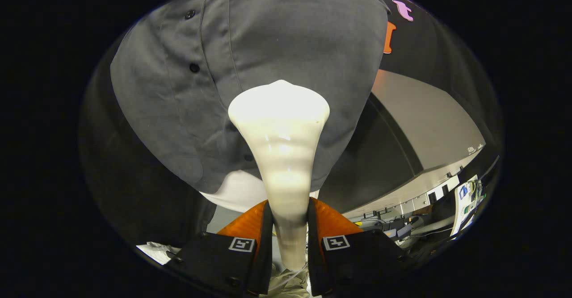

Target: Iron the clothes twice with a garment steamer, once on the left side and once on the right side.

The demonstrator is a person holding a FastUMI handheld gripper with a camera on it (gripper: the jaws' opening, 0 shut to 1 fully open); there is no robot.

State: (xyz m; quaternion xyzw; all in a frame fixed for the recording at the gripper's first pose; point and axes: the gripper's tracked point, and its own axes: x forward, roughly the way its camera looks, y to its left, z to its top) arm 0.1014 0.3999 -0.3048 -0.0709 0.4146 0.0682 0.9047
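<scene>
The tongs (289, 226) are pinching the garment steamer (282, 155) by its narrow handle, one finger pressed to each side of it, so the handle stands upright between them. From that grip the cream body rises ahead of the fingers and flares into a wide head, whose far face lies against the grey shirt (268, 56) — whether it truly touches the cloth I cannot tell. The shirt hangs beyond the fingers, its button placket (193, 68) with dark buttons running down just beside the steamer head, on its left. Under the hem shows a white piece (237, 193). Off to the right, past the dark booth wall, lies a lit room (429, 123) with cluttered worktops (402, 226).
</scene>
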